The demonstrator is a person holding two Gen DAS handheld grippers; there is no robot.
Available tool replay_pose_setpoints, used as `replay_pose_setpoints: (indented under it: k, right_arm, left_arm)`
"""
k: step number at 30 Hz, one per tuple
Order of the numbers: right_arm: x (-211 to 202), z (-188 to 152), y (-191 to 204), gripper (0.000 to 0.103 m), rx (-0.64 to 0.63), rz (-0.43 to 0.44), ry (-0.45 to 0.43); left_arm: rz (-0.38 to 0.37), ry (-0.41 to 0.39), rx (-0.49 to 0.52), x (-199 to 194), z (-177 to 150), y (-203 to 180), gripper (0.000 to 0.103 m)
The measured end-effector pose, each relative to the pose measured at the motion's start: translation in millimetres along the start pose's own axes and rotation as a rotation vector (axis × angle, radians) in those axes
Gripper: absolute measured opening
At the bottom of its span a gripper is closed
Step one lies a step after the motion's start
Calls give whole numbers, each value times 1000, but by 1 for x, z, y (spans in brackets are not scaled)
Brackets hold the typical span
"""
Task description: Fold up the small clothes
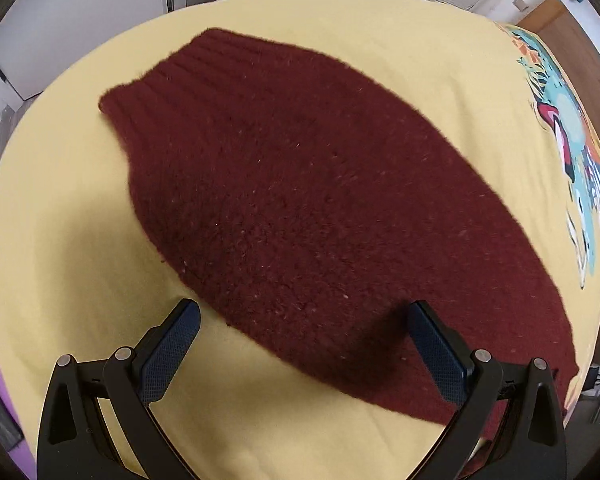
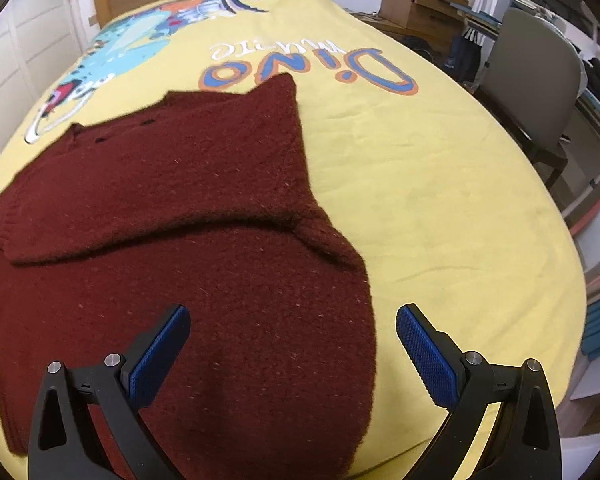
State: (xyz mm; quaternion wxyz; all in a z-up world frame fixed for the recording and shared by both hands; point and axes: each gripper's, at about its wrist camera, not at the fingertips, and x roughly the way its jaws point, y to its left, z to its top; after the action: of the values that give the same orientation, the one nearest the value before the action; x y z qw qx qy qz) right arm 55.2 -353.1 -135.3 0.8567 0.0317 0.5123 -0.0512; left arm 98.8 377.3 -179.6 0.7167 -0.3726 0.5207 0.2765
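Overhead, both claws agape — maroon sweater (image 2: 180, 240), yellow bedspread (image 2: 440, 200)

One legible inscription noted. In the right wrist view, the yellow bed cover (image 2: 420, 184) carries the word "Dino" (image 2: 308, 69) in large blue letters outlined in orange, seen upside down from this side. A second, smaller line of white lettering (image 2: 246, 49) lies just beyond it, also inverted; it cannot be read with certainty. In the left wrist view the printed cartoon at the cover's edge shows no readable characters. No labels, brands or numbers are readable elsewhere.
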Motion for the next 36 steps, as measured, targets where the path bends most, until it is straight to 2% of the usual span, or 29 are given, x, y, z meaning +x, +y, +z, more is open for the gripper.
replay_pose_setpoints:
  k: [3,5,7,9,11,12,13,21,27,31,36]
  right_arm:
    - [3,1,-1,103,-1,-6,16]
    - [3,3,-1,103,-3,-13,13]
    - [3,4,1,103,-6,-17,11]
    - [4,4,2,103,-6,-16,13]
    - [4,4,4,103,-7,-13,14]
    - [5,4,6,103,-11,-10,16]
    - [6,4,7,103,-16,-9,17]
    - [9,14,4,103,15,5,64]
    - [4,22,-2,103,6,-3,62]
    - [-3,27,-3,103,4,3,45]
    - [-11,37,-5,103,-5,13,29]
  left_arm:
    - [9,-11,34,2,-1,-3,101]
    - [16,-3,66,2,0,-5,95]
    - [13,-1,91,0,2,-9,80]
    - [-2,2,108,-4,4,-11,55]
    - [-8,6,123,-3,10,-18,38]
    - [-20,10,132,-2,12,-21,24]
    - [-45,21,140,-1,17,-27,16]
    - [0,19,253,-28,20,-62,14]
    - [-80,-15,351,-71,7,-104,13]
    - [-139,-35,463,-108,-19,-141,13]
    - [-220,-54,620,-140,-63,-212,12]
